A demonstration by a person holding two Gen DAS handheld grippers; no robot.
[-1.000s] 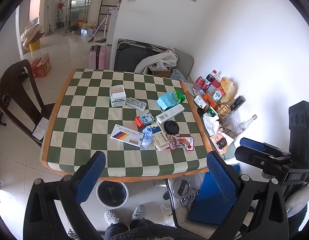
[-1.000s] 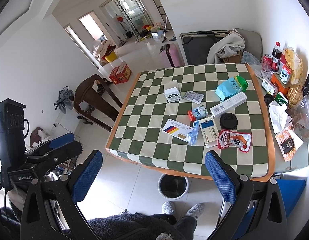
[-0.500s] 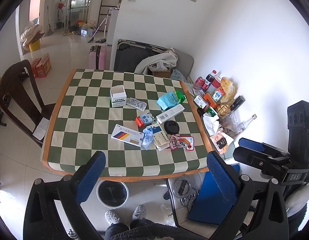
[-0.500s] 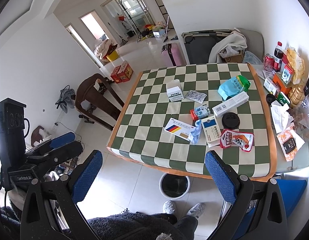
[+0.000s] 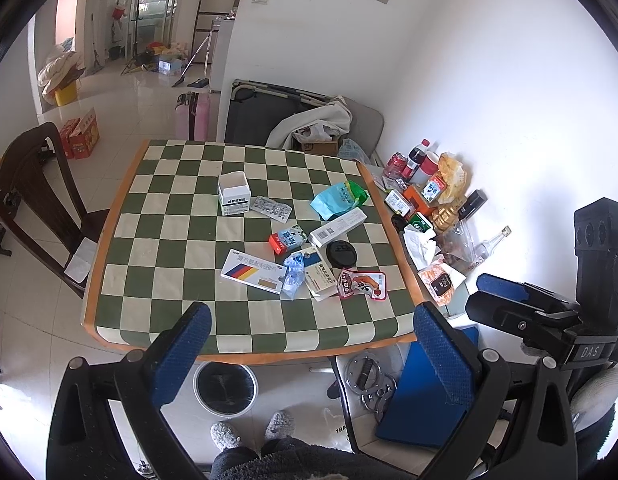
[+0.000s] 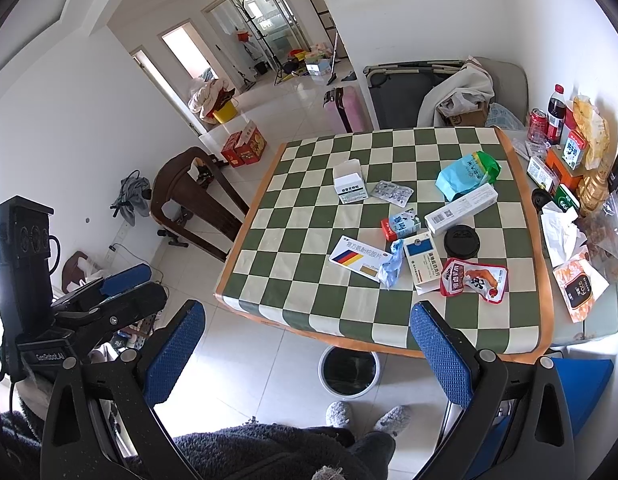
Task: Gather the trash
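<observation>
Trash — cartons, a blister pack [image 5: 271, 208], a red snack wrapper [image 5: 363, 284] and a crumpled blue wrapper [image 5: 293, 274] — lies scattered on the checkered table [image 5: 149, 216], most of it toward the near right. A bin [image 5: 226, 388] stands on the floor below the near edge. Left gripper [image 5: 309, 344] and right gripper [image 6: 305, 344] both hang above the table with fingers spread wide and empty. Judged step: approach, nothing collected yet. Next move calls for descending on one near item — likely the wrapper — and closing squarely across it.

Home dining room: checkered table [image 5: 157, 240], wooden chair [image 5: 25, 184], suitcase [image 5: 195, 120].
</observation>
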